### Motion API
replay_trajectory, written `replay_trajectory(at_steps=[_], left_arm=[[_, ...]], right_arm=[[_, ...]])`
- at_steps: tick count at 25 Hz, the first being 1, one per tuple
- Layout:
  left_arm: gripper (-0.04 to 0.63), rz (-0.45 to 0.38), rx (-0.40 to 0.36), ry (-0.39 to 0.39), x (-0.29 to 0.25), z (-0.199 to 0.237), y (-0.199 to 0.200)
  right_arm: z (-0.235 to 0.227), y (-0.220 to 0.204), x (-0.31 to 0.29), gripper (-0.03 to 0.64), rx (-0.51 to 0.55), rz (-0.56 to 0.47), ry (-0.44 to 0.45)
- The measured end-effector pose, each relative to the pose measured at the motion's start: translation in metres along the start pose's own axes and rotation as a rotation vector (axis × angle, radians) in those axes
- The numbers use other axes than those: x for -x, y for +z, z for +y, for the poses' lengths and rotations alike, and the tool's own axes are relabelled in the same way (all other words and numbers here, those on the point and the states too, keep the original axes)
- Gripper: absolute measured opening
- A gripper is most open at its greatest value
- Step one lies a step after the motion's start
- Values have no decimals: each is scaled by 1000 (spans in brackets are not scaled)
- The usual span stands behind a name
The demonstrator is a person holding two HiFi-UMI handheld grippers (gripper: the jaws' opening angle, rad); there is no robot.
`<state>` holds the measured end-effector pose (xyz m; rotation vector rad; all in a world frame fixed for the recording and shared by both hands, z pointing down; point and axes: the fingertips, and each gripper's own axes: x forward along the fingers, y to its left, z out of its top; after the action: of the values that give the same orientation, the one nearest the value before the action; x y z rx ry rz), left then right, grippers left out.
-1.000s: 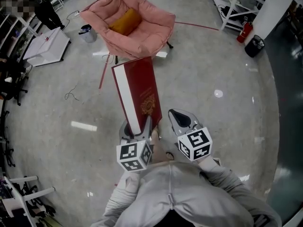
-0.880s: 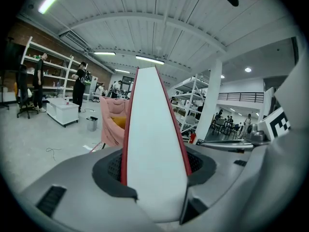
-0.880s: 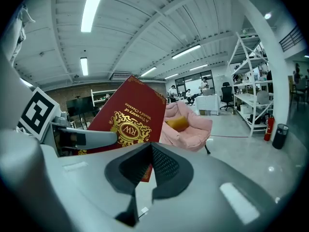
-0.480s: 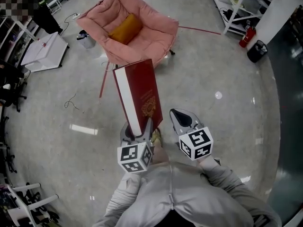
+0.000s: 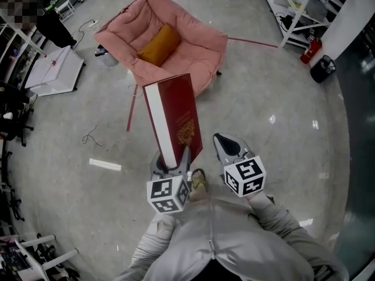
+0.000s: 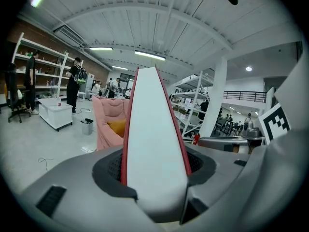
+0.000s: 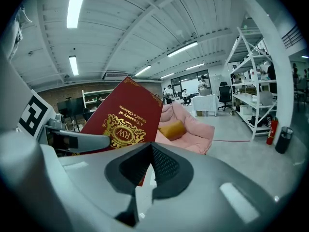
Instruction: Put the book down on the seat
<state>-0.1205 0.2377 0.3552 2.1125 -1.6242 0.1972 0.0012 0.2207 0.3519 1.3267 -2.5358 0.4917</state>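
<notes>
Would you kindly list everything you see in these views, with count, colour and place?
book: 1, red, clamped in left gripper
chair: 1, pink, on floor ahead
cushion: 1, orange, on chair seat
grey bin: 1, grey, beside chair
platform: 1, white, floor at left
extinguisher: 1, red, floor at upper right
black bin: 1, black, right of extinguisher
bystander: 1, in black, upper left
left gripper: 1, grey, shut on book
right gripper: 1, grey, shut, empty, right of book
</notes>
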Motion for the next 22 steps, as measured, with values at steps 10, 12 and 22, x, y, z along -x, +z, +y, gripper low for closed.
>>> replay_trajectory(at_steps=[10, 12, 22], left_arm=[[259, 19, -8, -12, -56, 44, 30], [259, 20, -6, -13, -64, 52, 34], [259, 48, 29, -19, -112, 71, 44]], right_arm=[[-13, 22, -74, 0, 6, 17, -12], [-14, 24, -84, 0, 5, 22, -16], [-39, 27, -114, 0, 6, 54, -39]])
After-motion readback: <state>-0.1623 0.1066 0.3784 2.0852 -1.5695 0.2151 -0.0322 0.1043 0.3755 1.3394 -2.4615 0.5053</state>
